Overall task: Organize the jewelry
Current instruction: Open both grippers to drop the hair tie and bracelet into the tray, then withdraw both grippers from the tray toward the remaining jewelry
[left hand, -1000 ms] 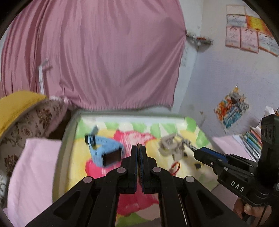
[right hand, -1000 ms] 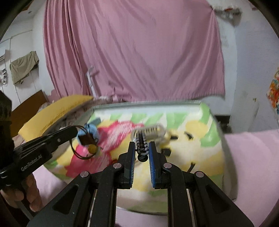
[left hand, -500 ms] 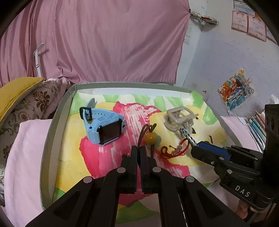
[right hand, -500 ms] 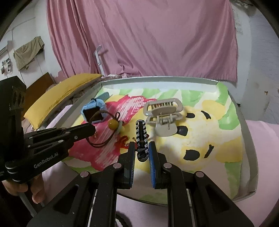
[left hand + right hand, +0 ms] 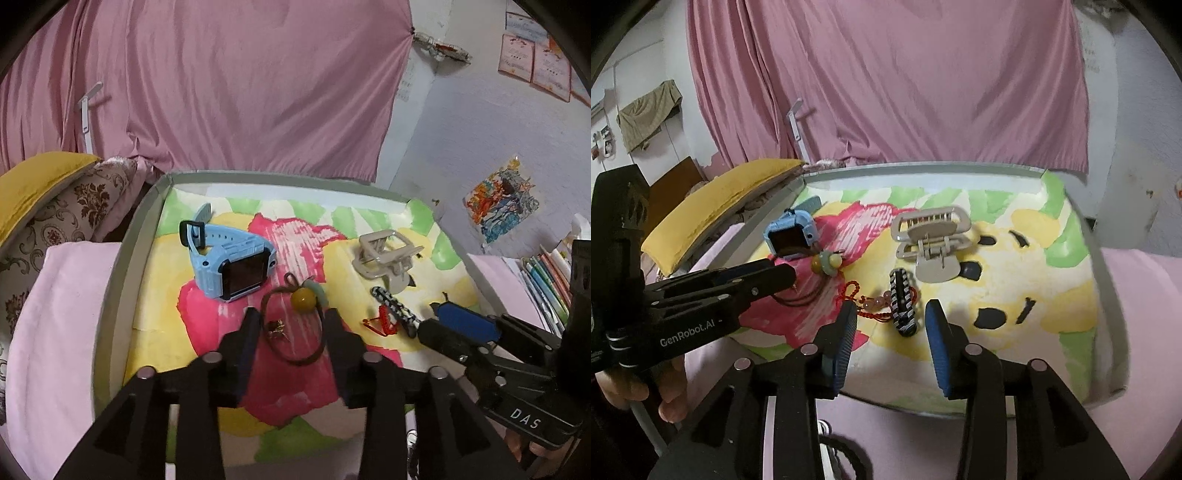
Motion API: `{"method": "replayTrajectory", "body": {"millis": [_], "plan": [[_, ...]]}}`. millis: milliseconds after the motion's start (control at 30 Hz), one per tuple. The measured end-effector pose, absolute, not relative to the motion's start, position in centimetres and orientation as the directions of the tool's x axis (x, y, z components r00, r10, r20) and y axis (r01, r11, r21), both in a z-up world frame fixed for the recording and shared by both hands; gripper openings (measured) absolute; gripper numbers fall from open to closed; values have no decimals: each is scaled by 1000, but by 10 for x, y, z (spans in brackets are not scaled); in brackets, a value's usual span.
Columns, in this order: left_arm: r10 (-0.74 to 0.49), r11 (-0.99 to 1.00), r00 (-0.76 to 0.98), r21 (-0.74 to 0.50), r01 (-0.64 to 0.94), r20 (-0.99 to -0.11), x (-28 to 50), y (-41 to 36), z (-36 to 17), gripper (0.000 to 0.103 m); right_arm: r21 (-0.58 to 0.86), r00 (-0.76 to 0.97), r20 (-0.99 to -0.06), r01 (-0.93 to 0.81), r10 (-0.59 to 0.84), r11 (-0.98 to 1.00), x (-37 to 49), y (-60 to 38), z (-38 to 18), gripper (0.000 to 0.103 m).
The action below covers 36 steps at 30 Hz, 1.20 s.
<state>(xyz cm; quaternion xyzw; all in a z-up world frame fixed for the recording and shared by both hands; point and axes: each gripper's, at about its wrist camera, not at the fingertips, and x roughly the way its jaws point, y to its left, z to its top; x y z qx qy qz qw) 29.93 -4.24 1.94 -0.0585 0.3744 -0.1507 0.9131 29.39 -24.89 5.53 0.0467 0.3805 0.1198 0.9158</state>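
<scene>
Both my grippers, left and right, have just parted and hold nothing. The braided bracelet lies in the tray just beside the beige hair clip, the corded bead beside it. A careless close could snag what looks like red cord tangled underneath.

A blue smartwatch lies on its side at the tray's far left, dark screen facing forward. Just beside it, a brown cord necklace with a yellow bead lies looped flat. A beige hair claw clip rests farther right. Nearer, a black-and-white braided bracelet lies lengthwise across a red knotted cord, seemingly strung with pink beads.
</scene>
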Motion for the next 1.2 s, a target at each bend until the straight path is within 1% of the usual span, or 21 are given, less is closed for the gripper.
{"method": "replayTrajectory", "body": {"millis": [33, 100, 233, 300, 333, 400, 500, 533, 600, 767, 867, 967, 1133, 1200], "plan": [[-320, 947, 683, -219, 233, -657, 297, -41, 21, 41, 166, 699, -671, -182, 246, 969, 289, -249, 60, 36], [-309, 951, 711, -209, 227, -632, 290, -38, 28, 55, 151, 734, -639, -176, 231, 973, 280, -251, 69, 44], [-307, 951, 782, -203, 233, -542, 270, -30, 46, 71, 132, 802, -562, -157, 204, 979, 259, -259, 87, 53], [-296, 954, 816, -195, 228, -497, 256, -26, 55, 84, 132, 829, -525, -144, 192, 981, 248, -263, 96, 62], [-293, 955, 826, -194, 226, -481, 251, -24, 58, 86, 136, 844, -502, -140, 190, 981, 242, -265, 101, 64], [-293, 954, 846, -197, 227, -445, 239, -19, 65, 93, 143, 866, -465, -133, 185, 981, 231, -266, 108, 77], [-280, 956, 873, -202, 214, -400, 220, -11, 73, 101, 158, 892, -414, -127, 182, 979, 214, -269, 114, 84], [-277, 956, 880, -203, 212, -386, 214, -9, 75, 102, 163, 898, -399, -128, 184, 978, 208, -270, 116, 85], [-274, 956, 894, -202, 213, -355, 200, -5, 80, 103, 169, 913, -363, -131, 185, 977, 193, -270, 120, 93], [-264, 961, 909, -170, 218, -322, 170, -6, 85, 103, 166, 941, -286, -139, 183, 976, 159, -269, 128, 95], [-261, 963, 916, -156, 222, -305, 154, -6, 82, 103, 155, 957, -233, -136, 170, 979, 137, -267, 131, 101], [-259, 963, 920, -154, 222, -295, 139, -6, 78, 103, 147, 965, -199, -143, 171, 979, 121, -265, 130, 101], [-252, 965, 920, -154, 213, -302, 125, -6, 69, 103, 127, 967, -187, -150, 172, 980, 101, -264, 124, 101], [-250, 965, 917, -154, 211, -310, 121, -5, 65, 103, 115, 963, -209, -147, 168, 982, 99, -263, 118, 101]]}}
